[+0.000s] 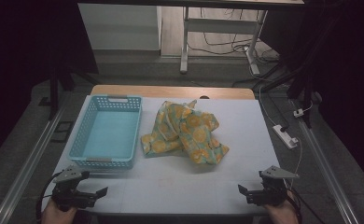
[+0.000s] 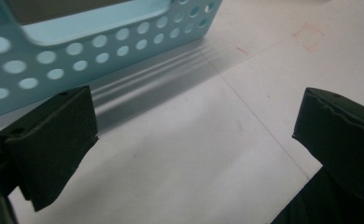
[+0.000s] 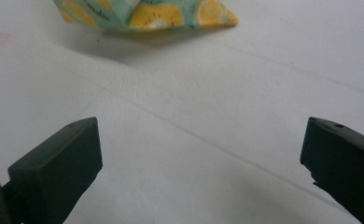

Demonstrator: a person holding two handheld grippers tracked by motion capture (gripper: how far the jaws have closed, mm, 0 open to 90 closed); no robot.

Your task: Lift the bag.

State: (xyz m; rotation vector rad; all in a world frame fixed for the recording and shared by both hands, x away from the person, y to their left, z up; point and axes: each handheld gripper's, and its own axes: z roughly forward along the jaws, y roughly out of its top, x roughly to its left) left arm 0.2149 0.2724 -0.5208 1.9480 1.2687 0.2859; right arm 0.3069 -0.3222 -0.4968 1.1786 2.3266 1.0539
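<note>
Dim overall in the high view; table (image 1: pixel 171 186) the brightest area, surroundings falling to near black at left and right edges. Soft, slightly grainy rendering throughout. Brighter and evenly lit in both gripper views. Broad soft shadow beneath the basket (image 2: pixel 101 42) wall, streaked with pale reflected bands. Diffuse shadow under the cloth (image 3: pixel 147 14), itself mildly out of focus. Near jaws blurred at the frame bottoms. No harsh glare.
</note>
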